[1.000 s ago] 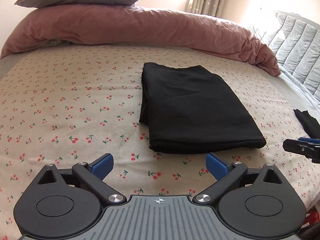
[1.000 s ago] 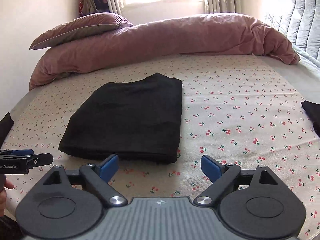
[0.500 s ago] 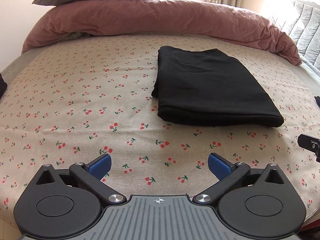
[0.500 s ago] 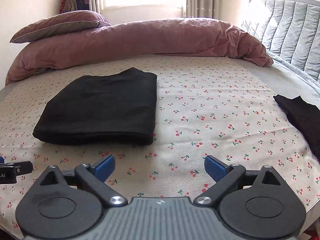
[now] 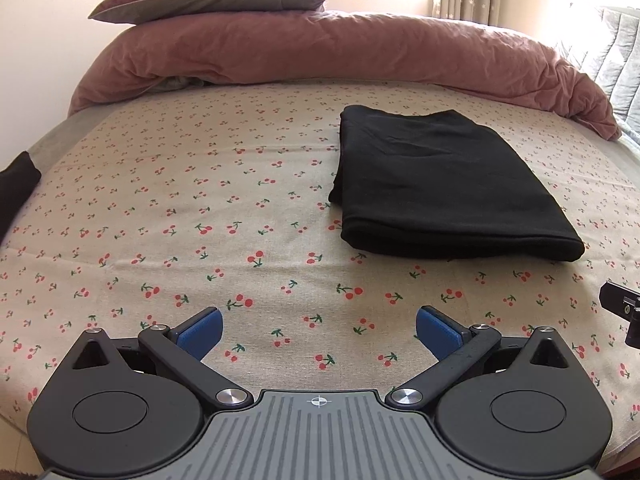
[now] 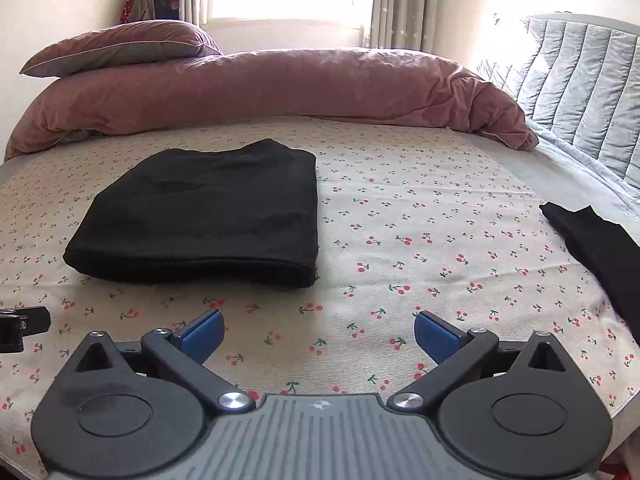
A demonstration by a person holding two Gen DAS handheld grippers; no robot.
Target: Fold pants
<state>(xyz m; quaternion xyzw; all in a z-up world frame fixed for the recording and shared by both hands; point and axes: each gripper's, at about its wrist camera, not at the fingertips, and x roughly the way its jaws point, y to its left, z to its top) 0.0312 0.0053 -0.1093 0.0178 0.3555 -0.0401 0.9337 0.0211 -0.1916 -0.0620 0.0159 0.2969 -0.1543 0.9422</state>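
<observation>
**A:** Two grippers, both empty? Confirm.

**B:** Yes. My left gripper (image 5: 318, 330) stands wide, nothing between the blue pads, only bedsheet (image 5: 168, 184) under it. My right gripper (image 6: 318, 330) is the same, and its jaws have just been opening wider with nothing between them.

**A:** Pants location?

**B:** The black pants (image 6: 208, 212) lie flat mid-bed, already a compact stacked rectangle, beyond both sets of fingertips and apart from them. In the left view the pants (image 5: 444, 188) sit right of centre; in the right view, left of centre. So they're between my two hands.

**A:** Why parked like that?

**B:** My guess: folding is done or nearly so, hands off so the stack stays square.

**A:** Orientation?

**B:** Long axis runs away from me toward the pink duvet (image 6: 280, 84). The thick rounded fold faces me; the far end looks slightly uneven. Which end is the waistband, can't tell.

**A:** Other stuff?

**B:** A dark garment (image 6: 600, 248) at the right bed edge, well apart.
</observation>
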